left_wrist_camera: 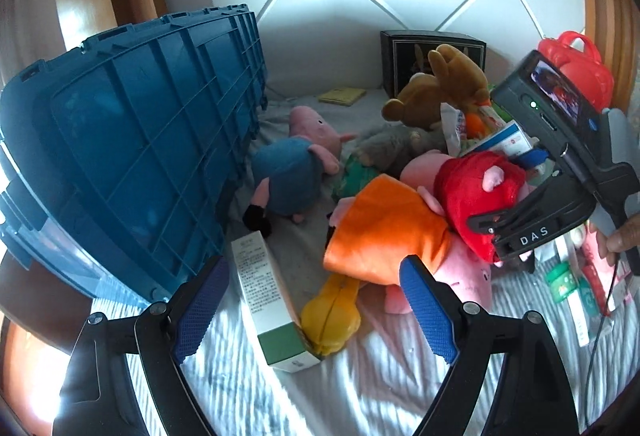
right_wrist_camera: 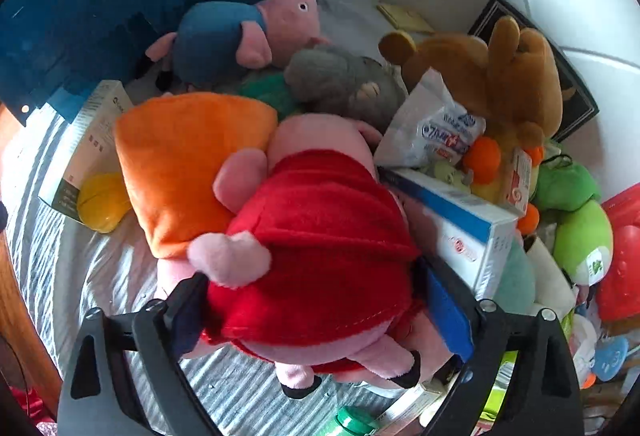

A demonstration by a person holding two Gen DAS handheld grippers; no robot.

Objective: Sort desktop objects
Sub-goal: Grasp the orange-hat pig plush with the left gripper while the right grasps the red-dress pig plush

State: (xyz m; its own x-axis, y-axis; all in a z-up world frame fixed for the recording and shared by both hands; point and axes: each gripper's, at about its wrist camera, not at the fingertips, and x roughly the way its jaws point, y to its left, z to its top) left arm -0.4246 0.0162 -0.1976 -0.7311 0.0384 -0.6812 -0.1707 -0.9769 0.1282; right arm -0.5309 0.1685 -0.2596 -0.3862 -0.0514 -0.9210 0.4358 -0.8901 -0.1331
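- Up close, two handheld tongs over a bed w/ a grey striped sheet (left_wrist_camera: 256,388), cluttered w/ plush toys and boxes.
- Left tongs (left_wrist_camera: 316,300): jaws wide apart, nothing between the blue pads (left_wrist_camera: 198,310), touching nothing. They hang above a white-and-green carton (left_wrist_camera: 268,296) lying beside a yellow plush foot (left_wrist_camera: 330,316).
- Right tongs (right_wrist_camera: 316,316): jaws spread wide, straddling the pig plush in a red dress (right_wrist_camera: 320,244). Left pad sits right at the dress edge, right blue pad (right_wrist_camera: 448,312) close beside the plush; can't tell if either actually presses it. From the left camera the same tool is seen coming down onto that red plush, a hand (left_wrist_camera: 618,240) on its grip.
- Red-dress pig lies on top of an orange-dressed pig plush (right_wrist_camera: 180,163), mid-bed.
- Blue crate (left_wrist_camera: 132,139) stands tilted at the left side of the bed, next to a pig plush in blue (left_wrist_camera: 296,163).
- Behind: grey plush (right_wrist_camera: 340,79), brown plush (right_wrist_camera: 500,75), white-and-blue box (right_wrist_camera: 464,228), green plush (right_wrist_camera: 580,228).
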